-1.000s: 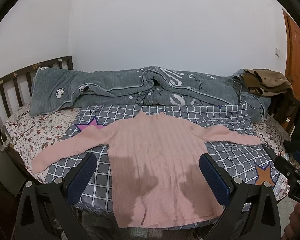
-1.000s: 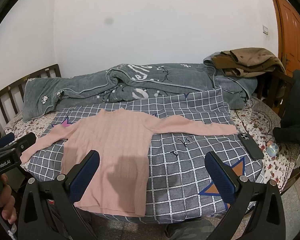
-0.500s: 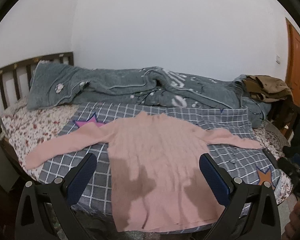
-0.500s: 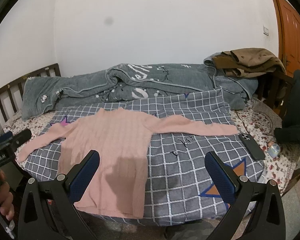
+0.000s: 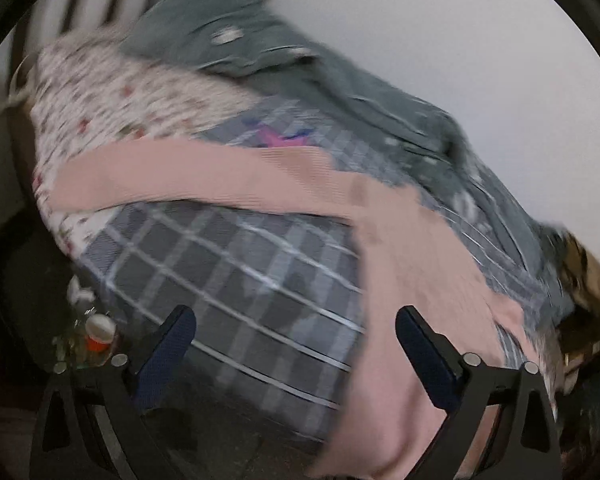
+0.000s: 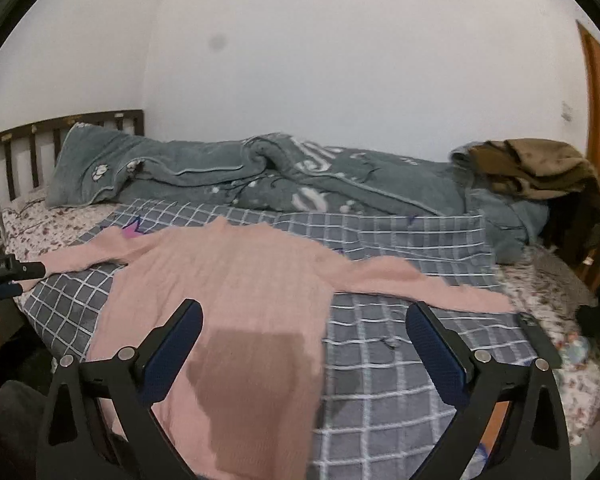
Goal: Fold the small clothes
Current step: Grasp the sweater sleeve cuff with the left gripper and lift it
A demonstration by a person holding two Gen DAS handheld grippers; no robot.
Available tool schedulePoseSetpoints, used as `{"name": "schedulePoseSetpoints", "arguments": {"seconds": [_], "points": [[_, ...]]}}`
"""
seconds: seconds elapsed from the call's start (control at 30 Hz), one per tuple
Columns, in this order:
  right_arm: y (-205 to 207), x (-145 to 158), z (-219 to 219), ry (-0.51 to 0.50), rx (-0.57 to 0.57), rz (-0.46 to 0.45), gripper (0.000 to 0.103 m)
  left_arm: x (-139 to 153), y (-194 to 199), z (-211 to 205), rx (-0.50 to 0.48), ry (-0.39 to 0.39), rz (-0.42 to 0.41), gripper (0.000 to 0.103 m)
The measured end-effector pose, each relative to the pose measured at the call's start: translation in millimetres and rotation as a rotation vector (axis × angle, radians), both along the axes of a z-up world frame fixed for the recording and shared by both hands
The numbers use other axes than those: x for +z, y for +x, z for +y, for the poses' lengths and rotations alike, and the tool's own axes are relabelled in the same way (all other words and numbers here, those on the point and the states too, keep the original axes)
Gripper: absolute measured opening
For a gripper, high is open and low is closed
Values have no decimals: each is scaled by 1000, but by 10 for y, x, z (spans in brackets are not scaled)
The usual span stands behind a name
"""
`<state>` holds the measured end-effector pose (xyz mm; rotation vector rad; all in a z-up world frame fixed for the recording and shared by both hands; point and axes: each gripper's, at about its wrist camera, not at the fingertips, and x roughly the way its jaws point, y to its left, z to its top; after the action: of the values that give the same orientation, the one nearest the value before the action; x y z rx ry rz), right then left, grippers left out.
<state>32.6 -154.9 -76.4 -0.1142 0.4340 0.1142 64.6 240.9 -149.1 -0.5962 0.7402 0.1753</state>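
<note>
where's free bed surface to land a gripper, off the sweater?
Bare checked cover between the pink sweater body and the dark phone, below the right sleeve. Smaller patch under the left sleeve. Crowded at the back: grey quilt, brown clothes.

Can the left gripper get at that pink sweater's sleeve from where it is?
Probably yes: the left gripper is open, and the sleeve lies flat on the checked blanket with nothing over it.

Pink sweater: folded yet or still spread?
Spread. The pink sweater lies flat on the checked blanket, both sleeves stretched outward, no fold visible.
</note>
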Motion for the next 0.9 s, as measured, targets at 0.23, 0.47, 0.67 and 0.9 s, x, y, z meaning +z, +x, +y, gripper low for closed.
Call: {"name": "schedulePoseSetpoints", "arguments": {"seconds": [0.23,0.47,0.67,0.9], "points": [[441,-256,217,40,61,15,94,-367,159,891,147,-65,49,88],[858,-428,380,31,103,66,94,-659,349,1247,203,-155,54,65],[1163,-435,267,186,155,123,94,-825,460,1504,284,-235,-3,59],[1388,-418,128,204,136,86,94,-826,519,1753,406,-243,-18,44]]}}
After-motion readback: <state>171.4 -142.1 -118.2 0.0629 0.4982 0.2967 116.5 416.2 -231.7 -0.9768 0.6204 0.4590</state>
